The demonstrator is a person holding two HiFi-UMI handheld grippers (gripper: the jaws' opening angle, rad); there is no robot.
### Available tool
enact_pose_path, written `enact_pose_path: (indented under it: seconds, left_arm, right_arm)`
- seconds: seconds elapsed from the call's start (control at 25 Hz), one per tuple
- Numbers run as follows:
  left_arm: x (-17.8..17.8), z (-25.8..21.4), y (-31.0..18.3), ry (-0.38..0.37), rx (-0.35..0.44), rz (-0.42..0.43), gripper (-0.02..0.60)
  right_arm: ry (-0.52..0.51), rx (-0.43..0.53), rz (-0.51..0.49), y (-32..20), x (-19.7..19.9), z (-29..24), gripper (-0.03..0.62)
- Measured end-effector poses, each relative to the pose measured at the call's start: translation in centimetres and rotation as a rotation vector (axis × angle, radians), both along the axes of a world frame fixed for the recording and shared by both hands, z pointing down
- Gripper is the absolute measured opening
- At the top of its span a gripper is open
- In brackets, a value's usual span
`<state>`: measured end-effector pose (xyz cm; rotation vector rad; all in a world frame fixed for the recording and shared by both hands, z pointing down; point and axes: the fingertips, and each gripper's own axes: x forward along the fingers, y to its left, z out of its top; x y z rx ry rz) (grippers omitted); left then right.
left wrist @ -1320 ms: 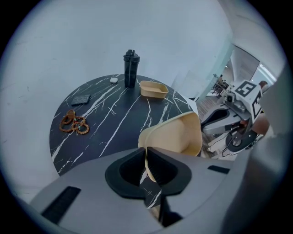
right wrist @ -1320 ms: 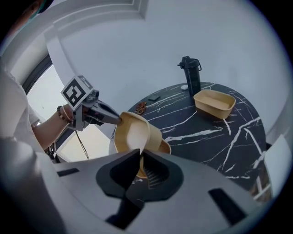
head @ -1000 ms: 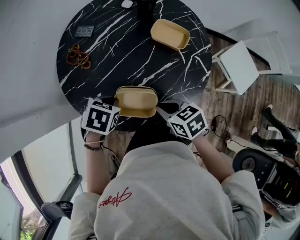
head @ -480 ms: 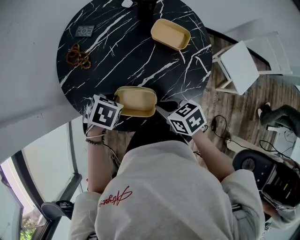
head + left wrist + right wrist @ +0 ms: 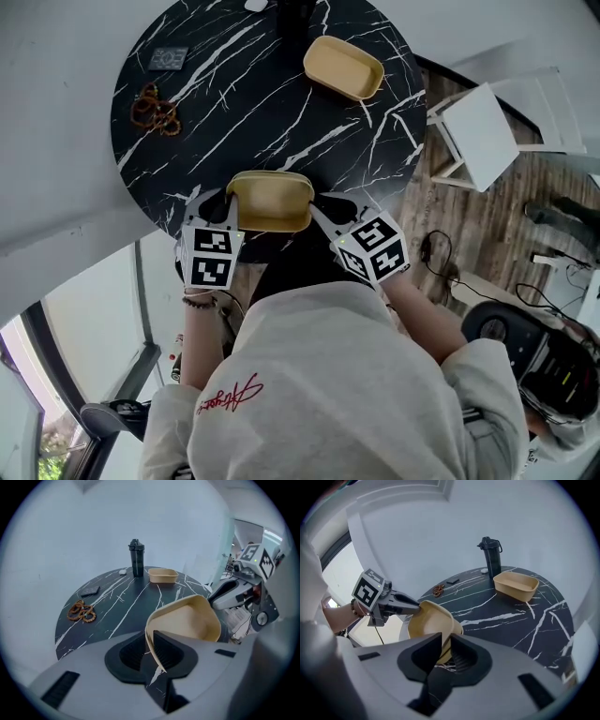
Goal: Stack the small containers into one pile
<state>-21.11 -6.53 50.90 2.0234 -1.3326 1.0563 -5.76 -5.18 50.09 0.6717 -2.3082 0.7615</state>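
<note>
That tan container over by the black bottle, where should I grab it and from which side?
I'd pinch the tan container by its short end wall farthest from the black bottle, one jaw inside the rim, one outside, coming down from above. It sits open side up, so the thin rim is exposed, and that end has bare table around it.

A lounge-like indoor room: round black marble table [image 5: 281,122], wood-plank floor [image 5: 487,225], white walls, tall window [image 5: 84,319].

Black marbled table [image 5: 281,112] bears bottle [image 5: 136,558], beads [image 5: 155,111].
</note>
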Motion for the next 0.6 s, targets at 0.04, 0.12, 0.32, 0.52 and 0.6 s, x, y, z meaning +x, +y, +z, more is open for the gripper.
enact_pose_path:
  seconds: [0.04,0.12,0.32,0.52,0.6]
  left_arm:
    - [-0.1,0.1,0.1,0.0,0.009,-0.007,0.064]
    - [0.0,0.4,0.6,0.014,0.004,-0.019,0.063]
    - [-0.1,0.8,1.0,0.076,-0.008,-0.069,0.052]
    - [-0.3,-1.1,0.4,0.177,-0.068,-0.102,0.027]
    - [0.8,-1.6,0.7,0.194,-0.124,-0.06,0.025]
  right_arm:
    - [0.001,0.006,-0.005,0.2,0.0,0.2,0.051]
    - [-0.003,0.021,-0.008,0.8,0.2,0.5,0.051]
    - [-0.008,0.02,0.027,0.9,0.1,0.8,0.051]
    - [-0.049,-0.078,-0.025,1.0,-0.4,-0.5,0.011]
    - [-0.121,-0.15,-0.058,1.4,-1.5,-2.1,0.009]
